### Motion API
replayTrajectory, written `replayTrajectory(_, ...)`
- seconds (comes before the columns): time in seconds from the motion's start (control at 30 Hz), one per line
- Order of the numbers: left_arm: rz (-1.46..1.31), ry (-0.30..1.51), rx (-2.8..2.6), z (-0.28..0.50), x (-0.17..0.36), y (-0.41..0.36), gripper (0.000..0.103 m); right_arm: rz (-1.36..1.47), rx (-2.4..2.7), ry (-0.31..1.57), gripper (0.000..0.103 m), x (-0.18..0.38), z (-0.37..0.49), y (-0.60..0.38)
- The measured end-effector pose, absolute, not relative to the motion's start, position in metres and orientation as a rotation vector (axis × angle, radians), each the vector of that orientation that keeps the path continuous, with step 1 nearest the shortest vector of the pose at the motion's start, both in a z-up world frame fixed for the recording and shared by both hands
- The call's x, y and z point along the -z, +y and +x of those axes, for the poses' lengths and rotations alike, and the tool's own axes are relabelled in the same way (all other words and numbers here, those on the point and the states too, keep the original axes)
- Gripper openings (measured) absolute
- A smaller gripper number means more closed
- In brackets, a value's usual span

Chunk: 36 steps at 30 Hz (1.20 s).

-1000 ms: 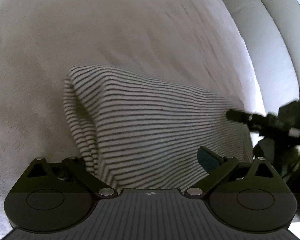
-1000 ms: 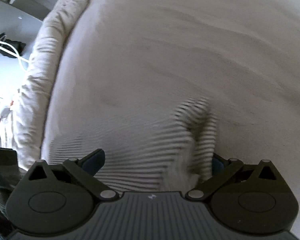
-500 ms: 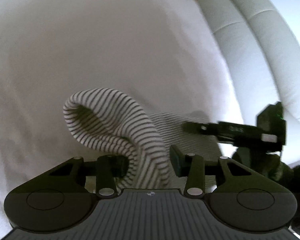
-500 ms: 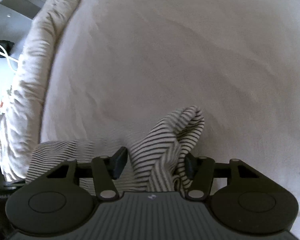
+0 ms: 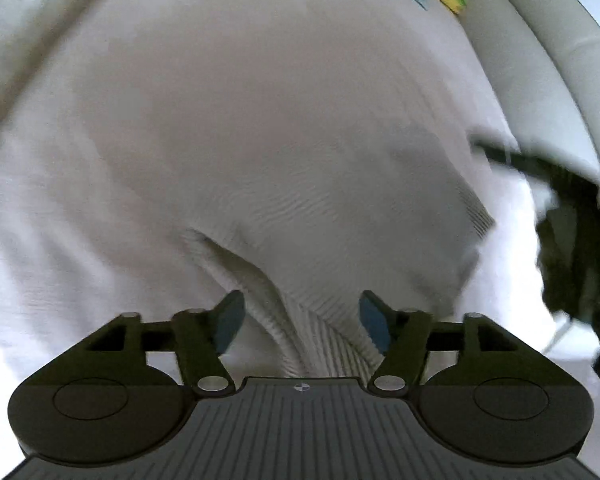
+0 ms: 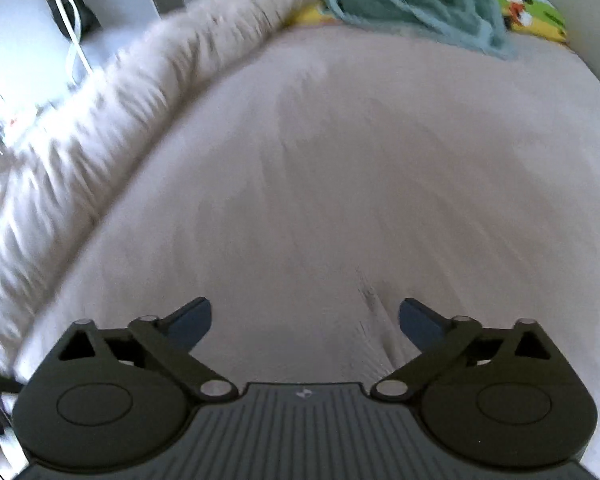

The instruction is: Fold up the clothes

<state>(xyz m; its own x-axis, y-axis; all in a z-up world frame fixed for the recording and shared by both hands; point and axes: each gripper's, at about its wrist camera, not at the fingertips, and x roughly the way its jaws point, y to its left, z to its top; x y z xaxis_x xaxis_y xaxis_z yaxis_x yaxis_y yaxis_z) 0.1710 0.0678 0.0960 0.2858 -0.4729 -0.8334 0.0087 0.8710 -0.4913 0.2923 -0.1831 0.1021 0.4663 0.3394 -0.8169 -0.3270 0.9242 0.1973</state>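
Note:
The striped garment (image 5: 340,248) lies on the bed, blurred by motion, spreading from between my left fingers toward the right. My left gripper (image 5: 302,318) is open, its blue pads on either side of a fold of the garment without pinching it. My right gripper (image 6: 304,318) is open and empty over the bed; a faint blurred striped edge (image 6: 374,304) shows between its fingers. The right gripper's body (image 5: 572,216) shows blurred at the right of the left wrist view.
The pale bed sheet (image 6: 340,152) fills both views. A rolled beige duvet (image 6: 120,92) runs along the left. A green blanket (image 6: 412,4) and a colourful cartoon pillow (image 6: 532,12) lie at the far end. A white padded headboard (image 5: 540,60) is at the right.
Both grippers have opened and let go of the striped garment they were pinching. The garment has dropped flatter onto the bed, and both cameras have tilted up toward the far end.

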Motion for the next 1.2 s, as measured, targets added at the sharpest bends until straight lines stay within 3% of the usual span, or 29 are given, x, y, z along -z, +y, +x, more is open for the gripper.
replayTrajectory(0.1, -0.433, 1.155, 0.332, 0.166, -0.115, 0.081, 0.078, -0.056, -0.319, 1.105, 0.103, -0.072, 0.261, -0.201)
replayTrajectory(0.17, -0.451, 1.095, 0.397, 0.168, -0.122, 0.072, 0.09, -0.086, -0.255, 1.168, 0.103, -0.049, 0.248, -0.201)
replayTrajectory(0.23, -0.484, 1.092, 0.508, 0.176, -0.117, 0.056, 0.094, -0.112, -0.211, 1.225, 0.103, -0.025, 0.237, -0.198)
replayTrajectory(0.4, -0.34, 1.247, 0.444, 0.184, -0.06, 0.023, 0.094, -0.1, -0.18, 1.156, 0.103, -0.017, 0.233, -0.186)
replayTrajectory(0.47, -0.279, 1.216, 0.471, 0.167, -0.056, 0.025, 0.103, -0.113, -0.185, 1.149, 0.103, -0.016, 0.236, -0.181)
replayTrajectory(0.67, -0.202, 1.181, 0.513, 0.152, -0.083, 0.051, 0.103, -0.07, -0.235, 1.216, 0.103, -0.028, 0.249, -0.189)
replayTrajectory(0.83, -0.333, 1.142, 0.471, 0.157, -0.099, 0.123, 0.103, 0.113, 0.017, 0.915, 0.103, -0.082, 0.248, -0.223)
replayTrajectory(1.03, -0.331, 1.222, 0.456, 0.161, -0.083, 0.153, 0.103, -0.105, 0.202, 1.105, 0.103, -0.003, 0.272, -0.229)
replayTrajectory(1.2, -0.258, 1.195, 0.498, 0.164, -0.078, 0.131, 0.103, -0.13, 0.167, 1.089, 0.103, -0.006, 0.266, -0.229)
